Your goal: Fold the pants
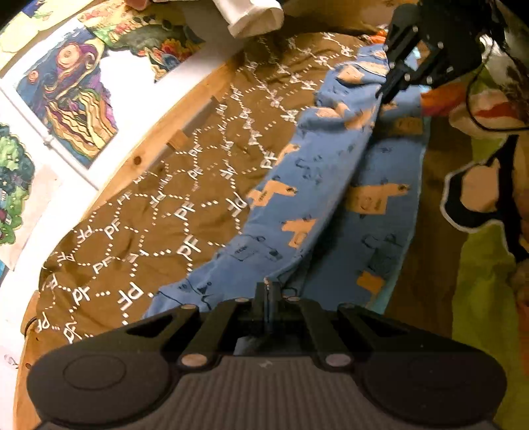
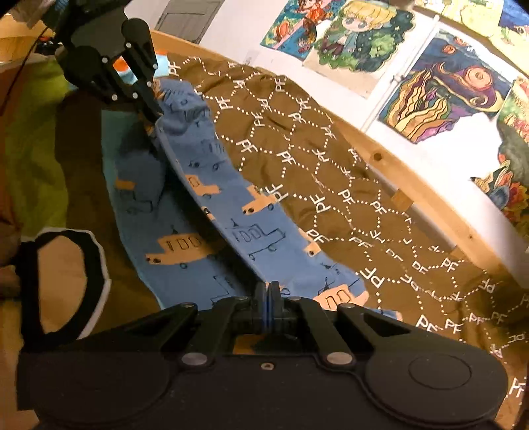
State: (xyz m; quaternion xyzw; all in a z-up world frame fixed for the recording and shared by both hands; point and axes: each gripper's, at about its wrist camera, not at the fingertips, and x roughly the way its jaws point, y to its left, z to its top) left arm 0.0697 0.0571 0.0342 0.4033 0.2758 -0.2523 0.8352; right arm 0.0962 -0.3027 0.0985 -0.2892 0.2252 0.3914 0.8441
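Blue pants [image 1: 317, 185] printed with orange trucks lie on a brown bedspread [image 1: 185, 185]; they also show in the right wrist view [image 2: 218, 211]. My left gripper [image 1: 269, 286] is shut on one end of the upper pant leg and lifts its edge. My right gripper [image 2: 269, 287] is shut on the other end of the same leg. The leg's edge stretches taut between them, raised over the lower leg. The right gripper appears far off in the left wrist view [image 1: 385, 96]; the left gripper appears in the right wrist view [image 2: 155, 117].
A wooden bed rail [image 2: 413, 175] runs along the wall, with colourful drawings [image 2: 439, 96] above it. A green blanket [image 1: 479, 297] with a black-outlined figure lies beside the pants. A white rolled cloth [image 1: 254, 16] sits at the bed's far end.
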